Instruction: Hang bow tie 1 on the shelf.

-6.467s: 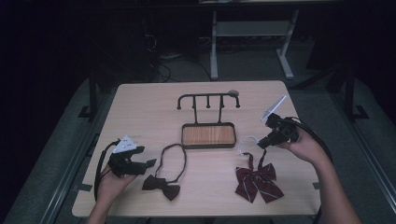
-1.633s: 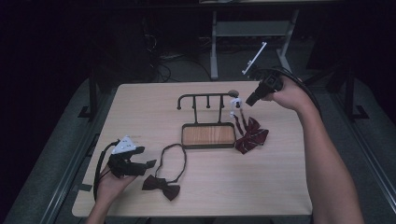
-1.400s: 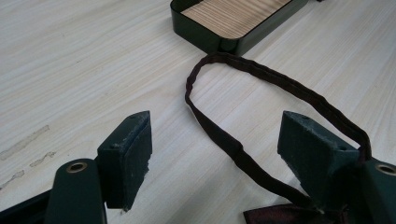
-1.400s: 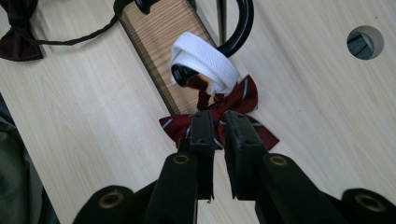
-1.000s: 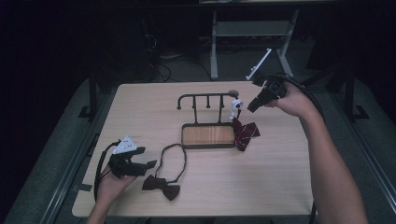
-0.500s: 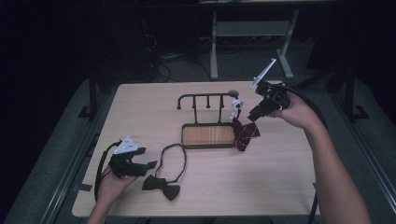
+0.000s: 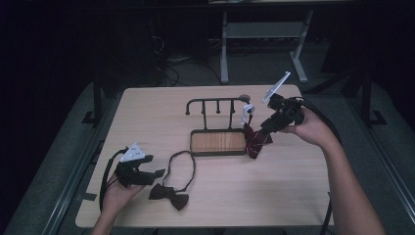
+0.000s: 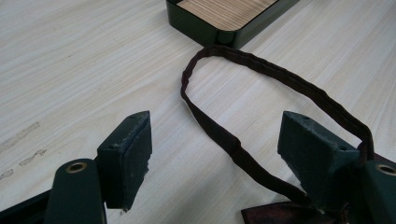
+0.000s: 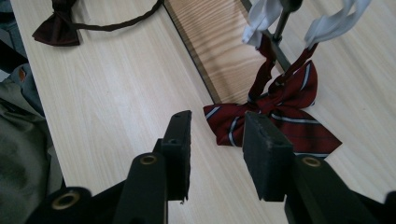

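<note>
A pale wooden table (image 7: pixel 293 186) carries a black stand (image 7: pixel 218 142) with a wood-grain base and a rail of pegs. A striped red bow tie (image 9: pixel 275 119) hangs by its white strap from the rail's right end, its bow resting on the table against the base. The right gripper (image 9: pixel 217 144) hovers just beside it, jaws narrowly apart and empty. A dark bow tie (image 7: pixel 169 196) lies near the left gripper (image 8: pixel 215 154), whose jaws gape wide over its strap loop. Both ties look light, soft and floppy; the strap seems the best hold. The pegs could snag it.
</note>
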Motion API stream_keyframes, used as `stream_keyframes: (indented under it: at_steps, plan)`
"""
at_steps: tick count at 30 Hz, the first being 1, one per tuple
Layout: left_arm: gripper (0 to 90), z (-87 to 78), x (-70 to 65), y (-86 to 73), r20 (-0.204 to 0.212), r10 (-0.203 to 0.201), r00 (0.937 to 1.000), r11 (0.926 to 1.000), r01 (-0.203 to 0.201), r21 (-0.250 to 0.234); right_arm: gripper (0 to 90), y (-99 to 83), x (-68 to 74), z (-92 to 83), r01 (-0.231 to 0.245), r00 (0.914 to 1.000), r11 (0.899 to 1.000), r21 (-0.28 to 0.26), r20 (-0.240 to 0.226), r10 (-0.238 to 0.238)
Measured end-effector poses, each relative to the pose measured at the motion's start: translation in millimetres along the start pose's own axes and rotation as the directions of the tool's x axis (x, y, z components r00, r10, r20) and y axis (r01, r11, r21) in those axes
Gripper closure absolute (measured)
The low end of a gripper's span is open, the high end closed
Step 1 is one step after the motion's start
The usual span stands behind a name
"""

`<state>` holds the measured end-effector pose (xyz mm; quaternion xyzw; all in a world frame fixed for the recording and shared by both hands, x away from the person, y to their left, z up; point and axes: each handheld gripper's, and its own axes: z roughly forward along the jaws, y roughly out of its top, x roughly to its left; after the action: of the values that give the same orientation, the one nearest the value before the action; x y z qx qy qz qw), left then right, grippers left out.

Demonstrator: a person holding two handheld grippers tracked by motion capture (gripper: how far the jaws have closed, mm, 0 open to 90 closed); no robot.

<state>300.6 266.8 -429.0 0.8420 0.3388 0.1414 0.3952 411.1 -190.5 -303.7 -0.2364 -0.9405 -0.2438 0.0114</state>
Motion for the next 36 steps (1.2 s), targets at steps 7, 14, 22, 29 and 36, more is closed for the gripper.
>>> stream_keyframes:
  at_steps: [7, 14, 22, 29, 36]
  plan:
    - [26.0, 1.0, -0.1, 0.0, -0.001, 0.004, 1.0000, 1.0000, -0.004, -0.001, 59.1, -14.4, 2.3, 7.4, -0.007, 1.0000, 1.000, -0.023, 0.000, 0.007]
    - [26.0, 1.8, -0.6, -0.1, 0.002, 0.005, 1.0000, 1.0000, -0.005, 0.008, 57.7, -26.2, 3.4, 13.1, -0.025, 0.9997, 0.999, -0.036, -0.009, 0.024]
    - [25.7, 2.4, -0.9, -0.1, 0.003, 0.001, 1.0000, 0.9999, -0.001, 0.010, 55.5, -38.8, 7.5, 21.4, -0.027, 0.9995, 0.998, -0.061, -0.016, 0.026]
    - [25.7, 3.5, -1.1, -0.2, 0.005, 0.000, 1.0000, 0.9999, 0.000, 0.011, 54.6, -48.5, 10.3, 30.1, -0.036, 0.9991, 0.997, -0.070, -0.026, 0.034]
    - [25.8, 5.3, -0.6, -0.4, 0.008, -0.001, 1.0000, 0.9999, 0.001, 0.014, 53.2, -58.8, 12.9, 37.9, -0.042, 0.9985, 0.997, -0.070, -0.038, 0.040]
